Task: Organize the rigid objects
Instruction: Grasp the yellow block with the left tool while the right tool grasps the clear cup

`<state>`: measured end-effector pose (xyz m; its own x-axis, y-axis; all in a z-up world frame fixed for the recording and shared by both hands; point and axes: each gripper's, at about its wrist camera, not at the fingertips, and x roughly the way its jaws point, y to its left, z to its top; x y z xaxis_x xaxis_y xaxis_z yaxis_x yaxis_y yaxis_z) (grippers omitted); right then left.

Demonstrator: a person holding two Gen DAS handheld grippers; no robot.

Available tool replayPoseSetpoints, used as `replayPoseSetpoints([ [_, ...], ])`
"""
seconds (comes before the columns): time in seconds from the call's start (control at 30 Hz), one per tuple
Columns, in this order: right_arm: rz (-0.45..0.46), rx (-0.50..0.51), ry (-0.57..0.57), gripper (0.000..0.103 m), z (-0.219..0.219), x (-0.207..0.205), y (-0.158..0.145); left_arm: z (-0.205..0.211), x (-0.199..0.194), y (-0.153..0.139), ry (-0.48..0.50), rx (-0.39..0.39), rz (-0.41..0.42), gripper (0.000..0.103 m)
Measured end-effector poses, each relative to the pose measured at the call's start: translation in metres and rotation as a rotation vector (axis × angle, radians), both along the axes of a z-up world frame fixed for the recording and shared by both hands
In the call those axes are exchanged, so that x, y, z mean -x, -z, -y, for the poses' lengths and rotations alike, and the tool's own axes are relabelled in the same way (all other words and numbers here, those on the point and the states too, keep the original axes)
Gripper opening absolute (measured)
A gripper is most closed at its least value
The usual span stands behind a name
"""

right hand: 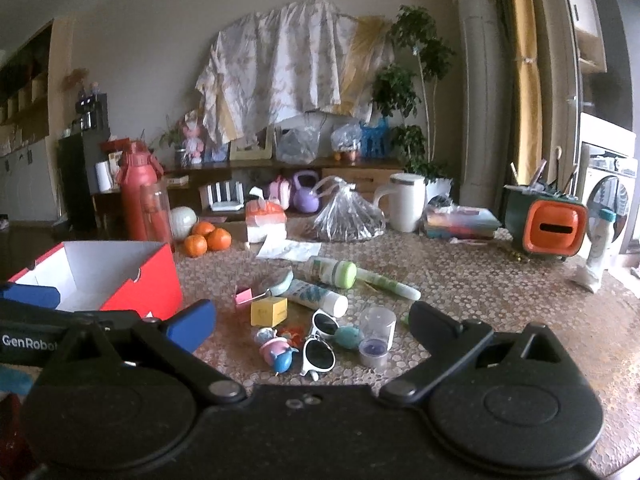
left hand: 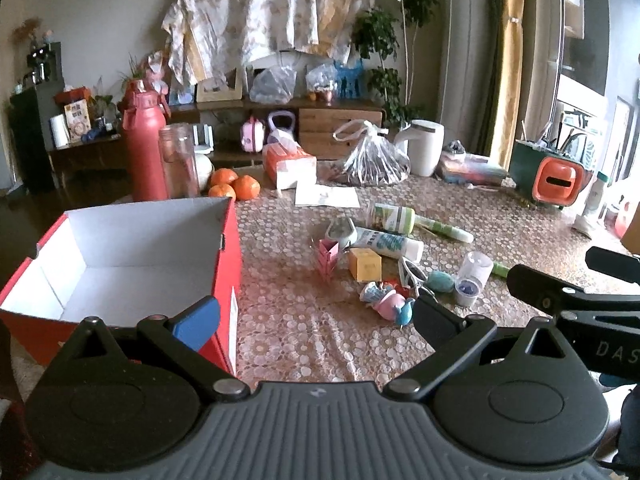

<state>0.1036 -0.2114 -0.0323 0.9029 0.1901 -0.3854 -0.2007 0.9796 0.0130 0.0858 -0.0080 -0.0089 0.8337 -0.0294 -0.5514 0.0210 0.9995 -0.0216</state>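
Note:
A pile of small items lies mid-table: a yellow box (right hand: 269,311), white sunglasses (right hand: 319,346), a pink-blue toy (right hand: 278,351), a teal ball (right hand: 349,337), a clear cup with purple inside (right hand: 376,336), white tubes (right hand: 320,298) and a green-capped bottle (right hand: 332,272). An open, empty red box (left hand: 120,264) stands at the left. My left gripper (left hand: 316,316) is open and empty beside the box, short of the pile (left hand: 384,268). My right gripper (right hand: 312,322) is open and empty, just short of the pile, with the sunglasses showing between its fingers.
At the back stand a red flask (right hand: 138,196), oranges (right hand: 208,240), a tissue pack (right hand: 264,220), a plastic bag (right hand: 348,216), a white mug (right hand: 406,202), books (right hand: 460,222) and an orange-green holder (right hand: 548,224). The patterned tablecloth (left hand: 320,344) covers the table.

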Motion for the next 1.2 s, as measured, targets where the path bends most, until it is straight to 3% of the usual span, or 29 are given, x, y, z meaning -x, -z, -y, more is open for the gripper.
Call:
replayPoseSetpoints([
  [0.67,-0.135,0.14,-0.084,0.095,0.032,-0.089,0.028,0.012,-0.085,0.025,0.021,-0.065,-0.055,0.103],
  [0.87,-0.19,0.15,-0.091,0.092,0.037,-0.108,0.042,0.014,-0.103,0.04,0.039,-0.022,-0.113,0.103],
  [1.07,-0.247,0.127,-0.065,0.081,0.044,-0.131,0.056,0.02,-0.121,0.059,0.051,0.015,-0.168,0.103],
  [1.2,-0.266,0.124,-0.066,0.078,0.045,-0.14,0.064,0.031,-0.132,0.076,0.056,0.009,-0.212,0.103],
])
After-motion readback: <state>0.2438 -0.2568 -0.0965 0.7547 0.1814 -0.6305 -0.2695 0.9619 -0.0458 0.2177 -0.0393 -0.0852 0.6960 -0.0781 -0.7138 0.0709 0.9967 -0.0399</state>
